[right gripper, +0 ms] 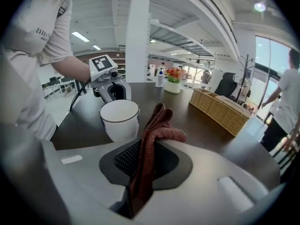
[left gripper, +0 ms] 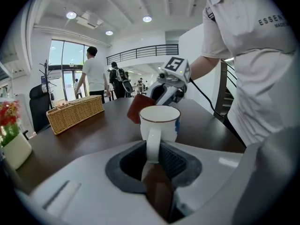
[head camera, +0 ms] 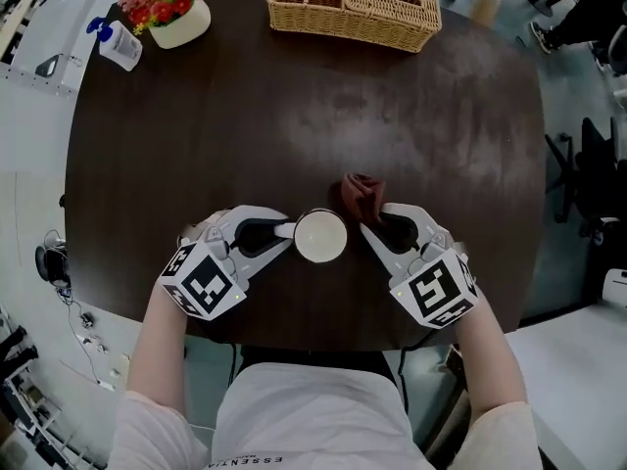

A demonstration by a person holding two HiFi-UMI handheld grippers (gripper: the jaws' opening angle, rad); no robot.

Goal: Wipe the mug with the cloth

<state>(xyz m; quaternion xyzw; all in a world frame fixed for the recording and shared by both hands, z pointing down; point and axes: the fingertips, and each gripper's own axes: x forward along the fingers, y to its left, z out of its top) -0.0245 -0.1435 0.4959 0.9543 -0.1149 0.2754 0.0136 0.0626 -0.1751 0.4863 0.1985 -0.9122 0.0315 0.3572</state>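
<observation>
A white mug with a dark rim stands upright on the dark table near its front edge. My left gripper is shut on the mug's handle, from the mug's left. My right gripper is shut on a reddish-brown cloth; the cloth sticks up between its jaws, just right of the mug and slightly behind it. In the left gripper view the cloth shows behind the mug; whether it touches the mug is unclear.
A wicker basket sits at the table's far edge. A pot of flowers and a small bottle stand at the far left corner. People stand in the room beyond the table.
</observation>
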